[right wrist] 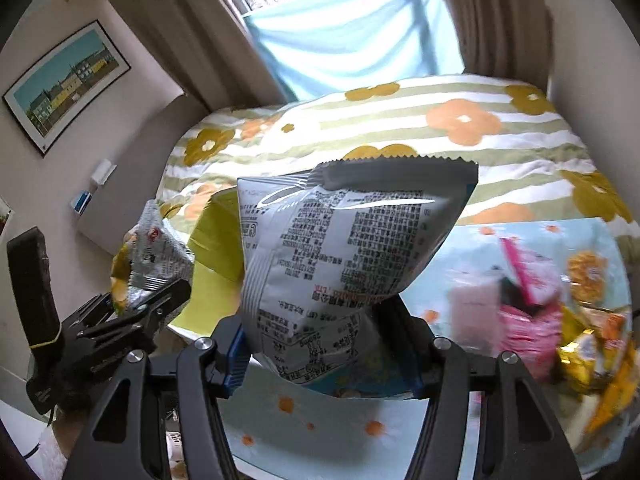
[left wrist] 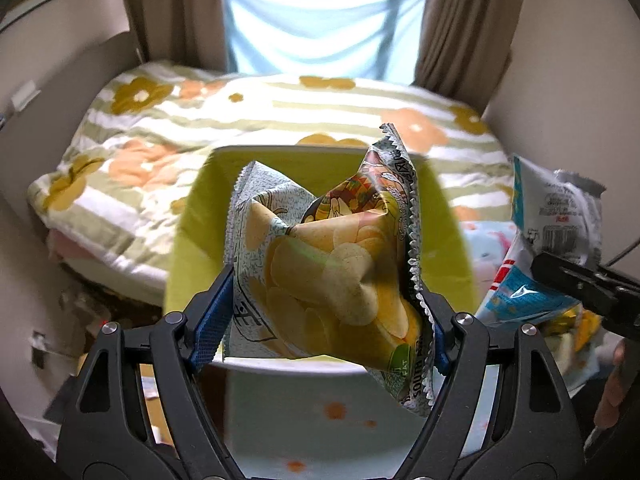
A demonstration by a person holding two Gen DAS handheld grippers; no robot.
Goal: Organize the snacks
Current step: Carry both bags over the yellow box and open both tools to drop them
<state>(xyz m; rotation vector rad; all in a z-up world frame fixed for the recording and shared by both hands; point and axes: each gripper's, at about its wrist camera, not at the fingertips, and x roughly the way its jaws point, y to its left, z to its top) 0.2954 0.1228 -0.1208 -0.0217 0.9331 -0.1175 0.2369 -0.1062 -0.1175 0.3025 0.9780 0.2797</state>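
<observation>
My left gripper [left wrist: 326,316] is shut on a crumpled potato chip bag [left wrist: 332,256] with yellow chips printed on it, held in the air over a lime-green bin [left wrist: 200,216]. The right gripper [right wrist: 326,344] is shut on a white and blue snack bag [right wrist: 344,248], its printed back facing the camera. In the left wrist view that bag [left wrist: 560,216] and the right gripper's finger [left wrist: 576,280] show at the right edge. The right wrist view has the left gripper [right wrist: 132,312] and its chip bag [right wrist: 156,252] at the left, beside the green bin [right wrist: 212,248].
A bed with a flowered, striped quilt [left wrist: 248,120] lies beyond the bin. A light blue flowered cloth [right wrist: 460,264] at the right carries a blurred pile of pink and yellow snack packs [right wrist: 560,320]. Curtains and a window stand at the back.
</observation>
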